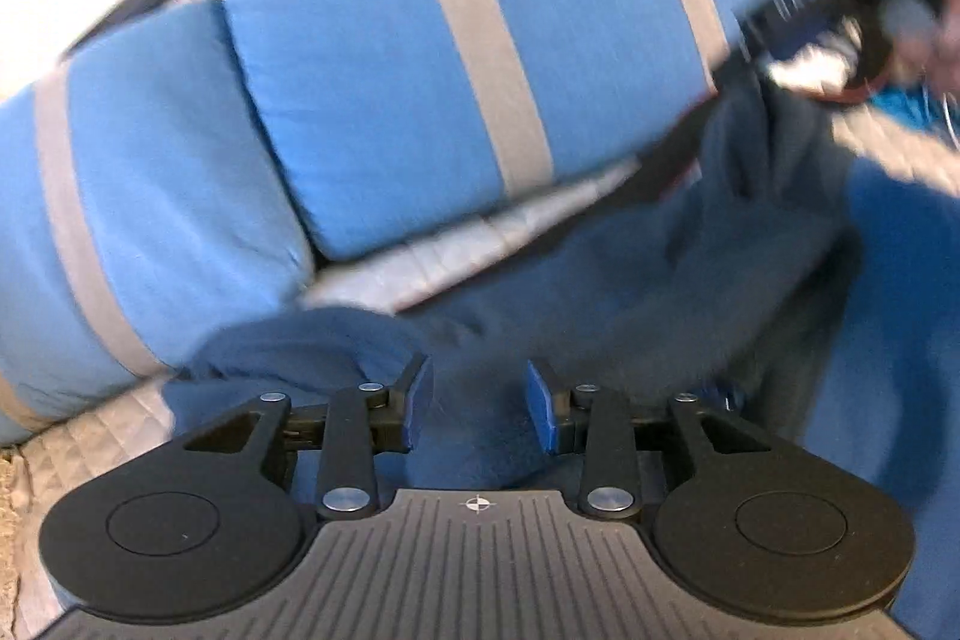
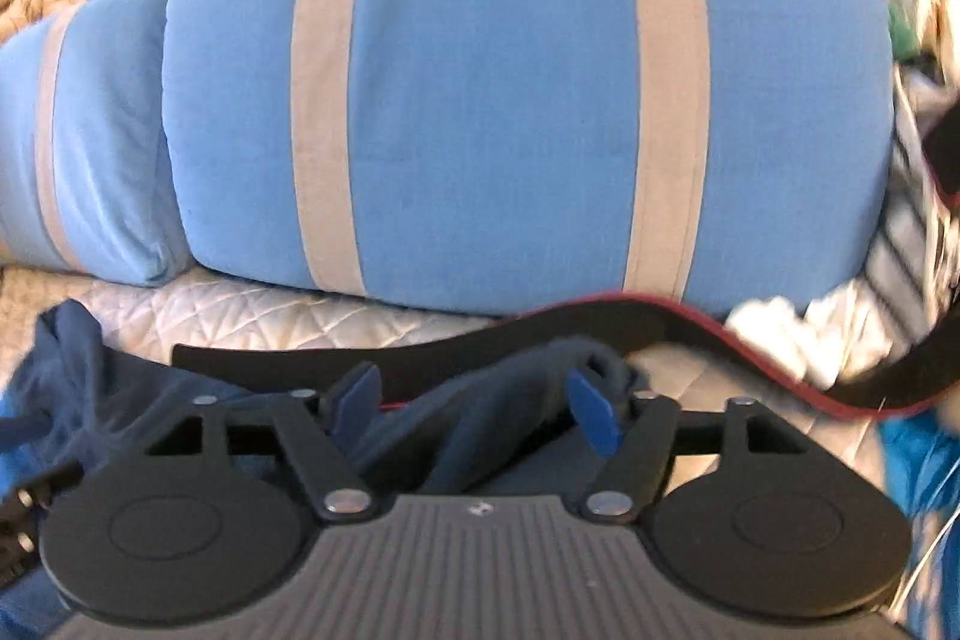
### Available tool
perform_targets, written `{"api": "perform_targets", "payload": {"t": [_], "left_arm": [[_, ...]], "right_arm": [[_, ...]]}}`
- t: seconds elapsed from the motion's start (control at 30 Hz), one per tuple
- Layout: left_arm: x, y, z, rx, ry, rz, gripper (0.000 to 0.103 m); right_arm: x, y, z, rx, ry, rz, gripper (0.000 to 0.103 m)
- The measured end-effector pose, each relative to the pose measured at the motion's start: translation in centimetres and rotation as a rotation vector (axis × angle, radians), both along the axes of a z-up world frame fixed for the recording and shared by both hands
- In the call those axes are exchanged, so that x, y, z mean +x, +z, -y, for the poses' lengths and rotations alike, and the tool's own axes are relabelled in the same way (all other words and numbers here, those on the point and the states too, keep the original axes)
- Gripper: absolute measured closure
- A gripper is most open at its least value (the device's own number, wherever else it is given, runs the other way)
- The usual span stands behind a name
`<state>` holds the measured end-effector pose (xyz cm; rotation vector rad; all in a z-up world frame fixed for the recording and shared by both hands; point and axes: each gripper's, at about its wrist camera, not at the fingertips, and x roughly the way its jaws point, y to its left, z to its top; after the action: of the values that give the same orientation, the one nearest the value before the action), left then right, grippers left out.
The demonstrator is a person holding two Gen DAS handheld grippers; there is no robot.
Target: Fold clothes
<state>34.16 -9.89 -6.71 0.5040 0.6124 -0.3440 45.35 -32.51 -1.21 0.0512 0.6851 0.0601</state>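
We judge this an early gathering step: the dark blue garment (image 1: 600,280) lies crumpled on the quilted bed cover (image 2: 270,307) before the striped blue pillows (image 2: 510,88). Our left gripper (image 1: 480,406) and right gripper (image 2: 474,409) have jaws parted, cloth bunched between, not clamped. Next we need to pinch an edge; a red-edged black strap (image 2: 660,328) crosses the cloth.

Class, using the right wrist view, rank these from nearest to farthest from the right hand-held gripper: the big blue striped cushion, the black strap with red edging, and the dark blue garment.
1. Dark blue garment: bunched between the fingers of the right hand-held gripper.
2. Black strap: just beyond, running across and off to the right.
3. Blue striped cushion: farthest, behind the strap.
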Motion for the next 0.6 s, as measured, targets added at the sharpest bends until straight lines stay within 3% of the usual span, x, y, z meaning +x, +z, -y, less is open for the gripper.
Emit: {"api": "perform_targets", "payload": {"t": [0.13, 0.27, 0.4, 0.47, 0.6], "left_arm": [[-0.2, -1.3, 0.3, 0.063, -0.024, -0.009, 0.070], [-0.6, 0.9, -1.1, -0.021, -0.014, -0.035, 0.070], [-2.2, 5.5, -3.2, -0.094, 0.034, -0.061, 0.069], [-3.4, 8.2, -4.3, -0.127, 0.055, -0.067, 0.062], [-8.2, 15.2, -6.8, -0.179, 0.056, -0.008, 0.054]], "right_arm": [[0.1, 0.2, -0.5, -0.043, 0.000, -0.011, 0.022], [-1.0, -0.2, -0.2, -0.029, 0.010, -0.028, 0.023], [-2.6, -0.1, 0.6, -0.055, 0.036, -0.061, 0.020], [-3.5, 0.5, 1.3, -0.049, 0.058, -0.074, 0.015], [-7.0, 3.1, 1.4, -0.058, 0.196, -0.063, 0.007]]}}
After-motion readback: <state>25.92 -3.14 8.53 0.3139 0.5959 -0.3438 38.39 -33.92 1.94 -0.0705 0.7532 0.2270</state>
